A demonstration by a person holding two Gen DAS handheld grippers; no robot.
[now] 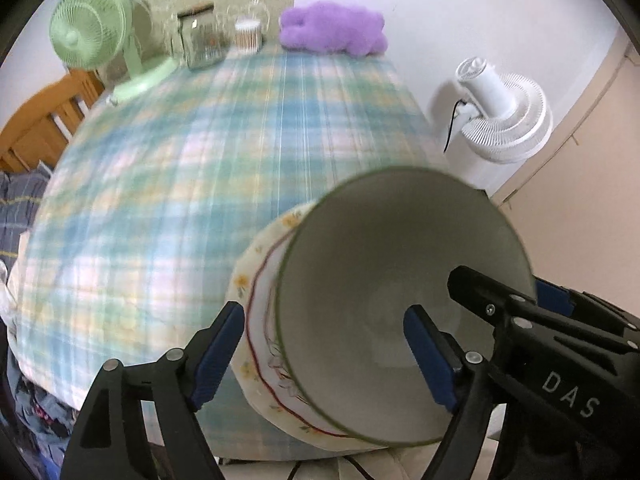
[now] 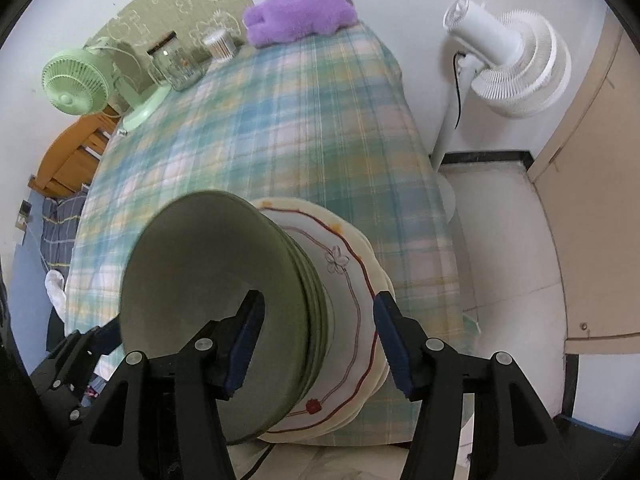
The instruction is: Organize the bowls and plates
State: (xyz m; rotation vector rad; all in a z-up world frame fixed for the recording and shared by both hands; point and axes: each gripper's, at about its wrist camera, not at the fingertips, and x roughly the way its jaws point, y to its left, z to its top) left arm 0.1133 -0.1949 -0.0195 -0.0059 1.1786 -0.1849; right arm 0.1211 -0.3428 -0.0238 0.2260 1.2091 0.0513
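Both my tongs stand open with nothing pinched — my left gripper (image 1: 324, 354) spreads wide around the near rim of the green bowls (image 1: 400, 300), pads clear of it, and my right gripper (image 2: 318, 340) gapes halfway across the opposite rim. These bowls sit nested on the stacked floral plates (image 2: 352, 320), at the near edge of the plaid-covered table (image 1: 180, 180).

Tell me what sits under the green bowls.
The green bowls are nested and rest on a stack of cream plates with red wavy line and flower drawings, lying on the plaid tablecloth. The plates' centres are covered by the bowls, so any pattern there is hidden.
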